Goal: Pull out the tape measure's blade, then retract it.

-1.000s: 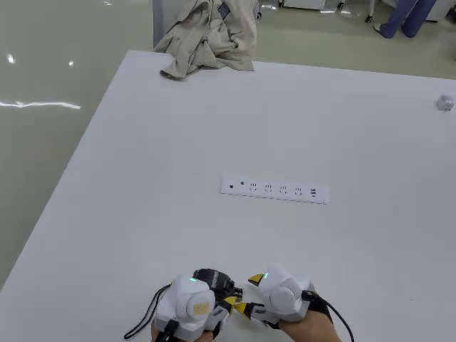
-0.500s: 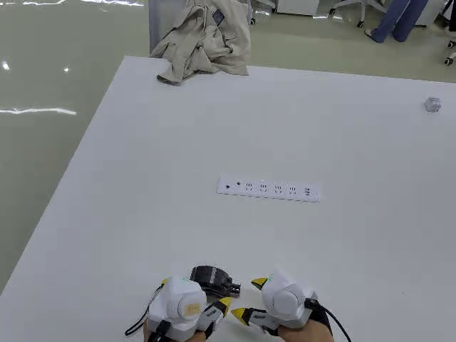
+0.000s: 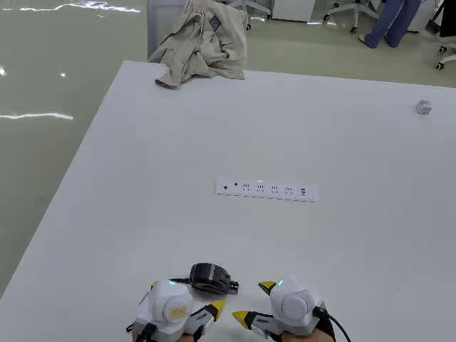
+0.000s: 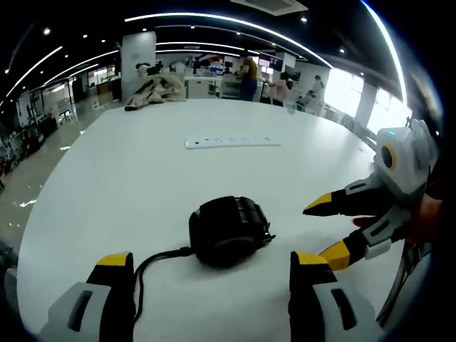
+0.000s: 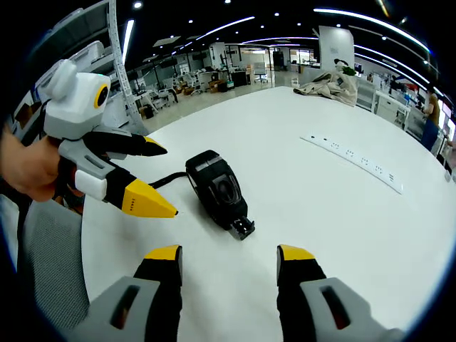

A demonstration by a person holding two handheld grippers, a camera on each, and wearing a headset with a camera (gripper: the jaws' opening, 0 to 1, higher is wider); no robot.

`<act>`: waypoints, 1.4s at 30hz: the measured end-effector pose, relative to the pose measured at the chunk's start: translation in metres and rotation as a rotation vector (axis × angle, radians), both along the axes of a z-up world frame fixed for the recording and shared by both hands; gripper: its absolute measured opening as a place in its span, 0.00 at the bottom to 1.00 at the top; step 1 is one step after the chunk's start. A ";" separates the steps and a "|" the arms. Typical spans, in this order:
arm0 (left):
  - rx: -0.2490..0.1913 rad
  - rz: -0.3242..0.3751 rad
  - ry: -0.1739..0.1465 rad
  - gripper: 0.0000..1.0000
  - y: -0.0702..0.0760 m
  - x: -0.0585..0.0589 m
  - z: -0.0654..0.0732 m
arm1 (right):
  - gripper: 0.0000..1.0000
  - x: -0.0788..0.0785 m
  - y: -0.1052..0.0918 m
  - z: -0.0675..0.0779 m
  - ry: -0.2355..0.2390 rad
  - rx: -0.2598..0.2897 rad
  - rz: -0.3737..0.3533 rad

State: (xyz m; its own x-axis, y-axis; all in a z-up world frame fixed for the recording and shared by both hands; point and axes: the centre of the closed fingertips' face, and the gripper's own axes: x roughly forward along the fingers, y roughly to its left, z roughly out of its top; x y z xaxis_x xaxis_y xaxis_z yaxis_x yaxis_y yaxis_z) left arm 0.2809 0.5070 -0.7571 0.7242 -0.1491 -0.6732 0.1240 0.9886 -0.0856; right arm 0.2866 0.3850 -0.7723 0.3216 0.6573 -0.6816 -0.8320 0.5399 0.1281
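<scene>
Left gripper (image 5: 165,182) and right gripper (image 5: 229,253) are holding their jaws spread, empty. The black tape measure (image 5: 217,187) is lying on the table (image 5: 320,214) just ahead of both, lengthwise along the right jaws, blade mouth pointing back toward them.

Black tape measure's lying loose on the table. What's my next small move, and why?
Probably ease the left gripper forward and close on the black tape measure: it lies ungripped on the white table ahead of that gripper's open jaws, its blade hook facing the right gripper.
</scene>
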 end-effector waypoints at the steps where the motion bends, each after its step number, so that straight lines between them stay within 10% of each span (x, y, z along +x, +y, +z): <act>1: -0.003 -0.002 0.002 0.88 0.000 -0.001 0.000 | 0.55 -0.001 -0.001 0.001 0.001 0.002 -0.008; 42: -0.030 -0.032 -0.038 1.00 0.017 -0.070 0.030 | 0.72 -0.067 -0.031 0.046 0.005 0.091 -0.242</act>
State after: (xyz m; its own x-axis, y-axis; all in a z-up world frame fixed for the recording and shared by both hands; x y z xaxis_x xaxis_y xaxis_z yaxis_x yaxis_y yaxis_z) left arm 0.2112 0.5241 -0.7275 0.7440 -0.1918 -0.6400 0.1589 0.9812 -0.1094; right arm 0.2200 0.3540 -0.7261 0.4738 0.6199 -0.6255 -0.6788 0.7096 0.1890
